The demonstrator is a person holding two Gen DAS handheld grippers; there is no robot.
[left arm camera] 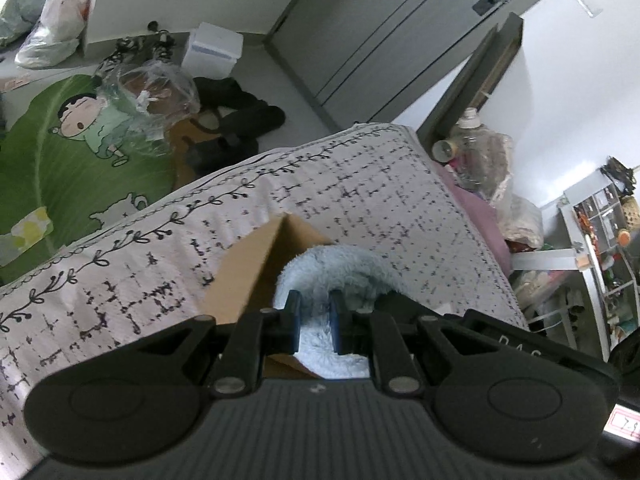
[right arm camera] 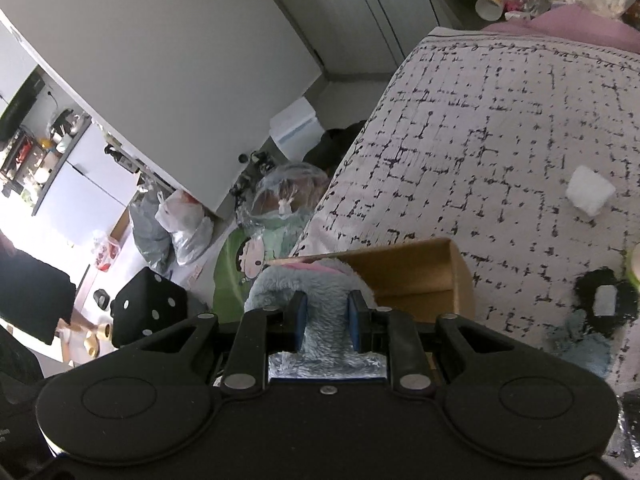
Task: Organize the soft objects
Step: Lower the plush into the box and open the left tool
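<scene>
A fluffy light-blue plush toy [left arm camera: 332, 268] with a bit of pink on it hangs over an open cardboard box [left arm camera: 240, 276] that stands on a bed with a white, black-patterned cover [left arm camera: 360, 184]. My left gripper [left arm camera: 315, 300] is shut on one part of the plush. In the right wrist view the same plush toy [right arm camera: 280, 284] bulges over the near left corner of the box [right arm camera: 412, 276], and my right gripper [right arm camera: 327, 304] is shut on its fur. What lies inside the box is mostly hidden.
On the bed cover lie a white cube [right arm camera: 590, 194], a black fuzzy item with a white label [right arm camera: 604, 300] and another blue plush piece [right arm camera: 580, 344]. Beyond the bed edge are a green cartoon blanket [left arm camera: 60, 160], plastic bags [left arm camera: 60, 12] and a white box [left arm camera: 214, 50].
</scene>
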